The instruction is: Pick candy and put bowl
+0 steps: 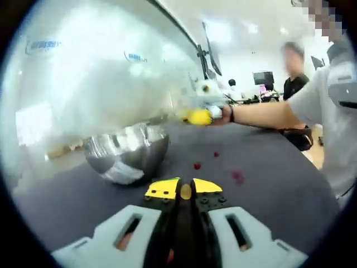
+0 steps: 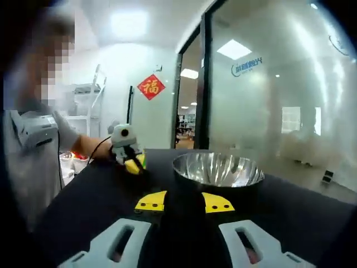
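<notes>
My left gripper point(image 1: 186, 191) is shut on a small yellowish candy point(image 1: 185, 192) pinched between its yellow tips, low over the dark table. The steel bowl point(image 1: 128, 153) stands just ahead and to the left of it. Three small red candies point(image 1: 197, 166) lie on the table beyond the tips. Further back a person's hand holds my right gripper point(image 1: 199, 114), which is blurred. In the right gripper view, the right gripper point(image 2: 184, 202) is slightly open, nothing between its tips, and the bowl point(image 2: 218, 169) stands right in front. The left gripper point(image 2: 134, 163) is down at the table to the left.
A dark cloth covers the table point(image 1: 262, 167). Frosted glass walls point(image 1: 100, 72) run behind the bowl. The person holding the grippers point(image 2: 39, 139) stands at the table's edge. Another person point(image 1: 294, 72) and desks with monitors are far back.
</notes>
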A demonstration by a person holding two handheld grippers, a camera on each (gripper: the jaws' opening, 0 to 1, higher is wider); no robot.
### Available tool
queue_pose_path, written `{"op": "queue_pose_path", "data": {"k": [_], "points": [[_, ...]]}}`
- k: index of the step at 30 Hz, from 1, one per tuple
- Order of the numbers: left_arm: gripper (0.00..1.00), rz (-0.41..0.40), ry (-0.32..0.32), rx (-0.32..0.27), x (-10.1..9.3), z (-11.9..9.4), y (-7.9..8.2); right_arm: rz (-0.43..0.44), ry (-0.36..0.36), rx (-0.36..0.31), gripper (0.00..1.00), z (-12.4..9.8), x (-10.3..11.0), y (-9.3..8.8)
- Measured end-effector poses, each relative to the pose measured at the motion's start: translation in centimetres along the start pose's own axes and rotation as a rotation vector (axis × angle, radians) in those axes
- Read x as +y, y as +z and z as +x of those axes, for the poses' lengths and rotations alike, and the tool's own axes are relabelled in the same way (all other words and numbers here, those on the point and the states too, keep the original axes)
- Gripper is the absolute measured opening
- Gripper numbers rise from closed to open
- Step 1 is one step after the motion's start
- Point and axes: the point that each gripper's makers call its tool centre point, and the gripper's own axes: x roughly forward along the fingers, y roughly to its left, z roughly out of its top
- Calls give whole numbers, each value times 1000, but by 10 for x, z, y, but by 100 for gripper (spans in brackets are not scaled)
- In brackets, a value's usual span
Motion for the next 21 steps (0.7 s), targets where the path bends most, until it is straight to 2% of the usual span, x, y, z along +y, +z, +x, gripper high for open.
{"op": "queue_pose_path", "data": {"k": [3, 4, 6, 7, 11, 12, 15, 17, 21], "points": [[1, -25, 36, -72, 24, 10, 30, 17, 15, 80, 17, -15, 19, -38], [1, -35, 35, -80, 29, 13, 34, 30, 21, 90, 17, -17, 22, -45], [1, -76, 38, -102, 45, 21, 45, 40, 31, 104, 17, -18, 27, -55], [1, -87, 47, -111, 54, 25, 49, 20, 36, 134, 17, -17, 28, -59], [2, -165, 73, -114, 80, 44, 57, 22, 75, 128, 17, -12, 35, -58], [2, -166, 77, -104, 82, 49, 58, 16, 78, 133, 17, -12, 36, -60], [2, -87, 97, -47, 88, 65, 51, 12, 83, 139, 17, -13, 37, -62], [2, -85, 101, -18, 93, 74, 43, 10, 83, 135, 17, -13, 37, -61], [2, -78, 112, -1, 97, 83, 33, 1, 81, 146, 17, -12, 37, -65]]}}
